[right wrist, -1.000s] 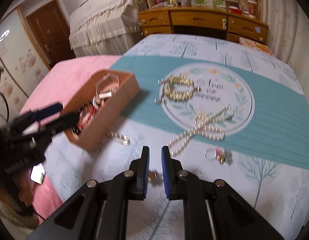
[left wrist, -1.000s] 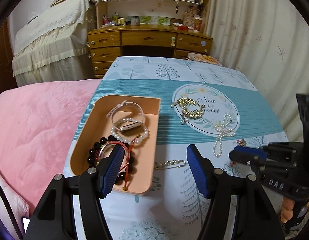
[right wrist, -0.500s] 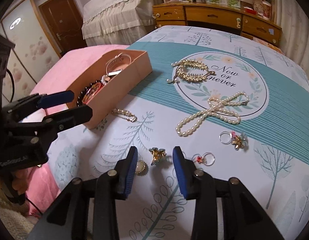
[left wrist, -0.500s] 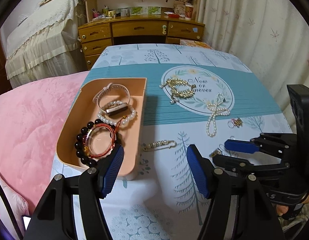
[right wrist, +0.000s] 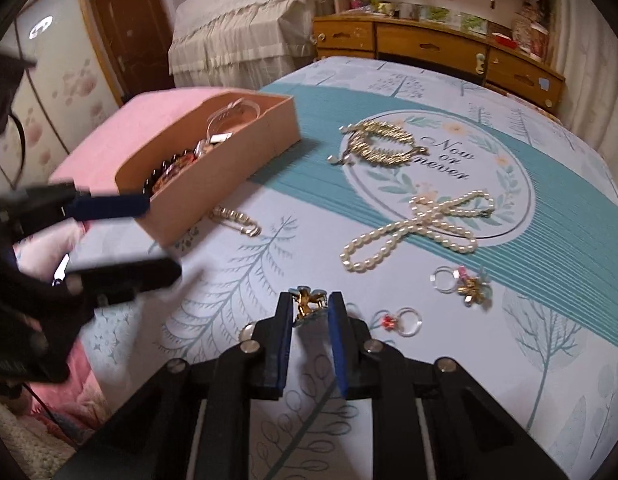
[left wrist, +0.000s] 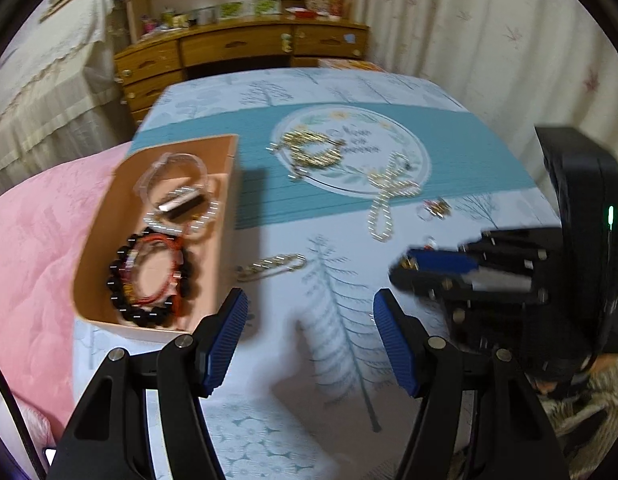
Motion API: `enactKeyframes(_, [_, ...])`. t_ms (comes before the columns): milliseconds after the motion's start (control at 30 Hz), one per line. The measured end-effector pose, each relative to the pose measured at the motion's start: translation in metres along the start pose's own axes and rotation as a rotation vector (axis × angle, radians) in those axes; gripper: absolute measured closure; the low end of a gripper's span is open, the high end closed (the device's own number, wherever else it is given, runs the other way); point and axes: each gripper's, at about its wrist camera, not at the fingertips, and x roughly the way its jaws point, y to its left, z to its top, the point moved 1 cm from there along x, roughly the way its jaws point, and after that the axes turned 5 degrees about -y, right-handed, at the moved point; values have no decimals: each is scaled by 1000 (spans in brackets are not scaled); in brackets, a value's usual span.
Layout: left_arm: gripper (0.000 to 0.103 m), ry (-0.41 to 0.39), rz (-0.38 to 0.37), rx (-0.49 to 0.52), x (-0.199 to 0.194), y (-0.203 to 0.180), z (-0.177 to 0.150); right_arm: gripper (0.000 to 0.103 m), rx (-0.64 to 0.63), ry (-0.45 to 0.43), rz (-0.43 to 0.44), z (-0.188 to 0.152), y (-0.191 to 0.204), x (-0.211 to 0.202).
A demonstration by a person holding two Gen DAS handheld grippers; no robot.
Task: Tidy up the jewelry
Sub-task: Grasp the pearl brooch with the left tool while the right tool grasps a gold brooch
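Note:
My right gripper [right wrist: 309,306] is closing its jaws, and the blue pads touch both sides of a small gold flower ornament [right wrist: 307,304] on the tablecloth. My left gripper [left wrist: 309,328] stands open over the cloth by the near corner of the peach tray [left wrist: 229,184], with nothing between its fingers. The tray holds a black bead bracelet [left wrist: 121,292], a red cord bracelet and a watch. On the cloth lie a pearl pin [right wrist: 237,218], a gold chain bracelet [right wrist: 383,146], a pearl necklace [right wrist: 421,224] and two rings [right wrist: 463,282].
A small round stud [right wrist: 249,330] lies just left of the right fingers. A pink quilt [left wrist: 33,248] borders the table's left edge. A wooden desk [left wrist: 237,44] stands behind the table, and a curtain [left wrist: 489,40] hangs at the right.
The right jaws spread wide around the gold flower ornament, then narrowed onto it. The left gripper slid right and lower, from over the tray's near end to the cloth beside it.

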Motion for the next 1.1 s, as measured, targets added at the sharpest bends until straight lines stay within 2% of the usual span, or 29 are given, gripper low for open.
enactKeyframes(167, [39, 29, -102, 81, 16, -18, -6, 85, 59, -50, 32, -1, -16, -17])
enactKeyframes(367, [42, 45, -175, 187, 30, -28, -8, 85, 116, -69, 43, -7, -35, -27])
enactKeyframes(633, [44, 60, -124, 352, 34, -33, -12, 85, 153, -78, 56, -18, -48, -32])
enactKeyframes(767, [51, 79, -102, 423, 41, -37, -17, 85, 154, -81, 63, -19, -49, -32])
enactKeyframes(867, [56, 86, -111, 423, 44, -36, -14, 85, 155, -87, 67, -19, -50, -33])
enactKeyframes(1100, [56, 73, -142, 424, 50, -34, -8, 85, 170, -79, 74, -22, -52, -31])
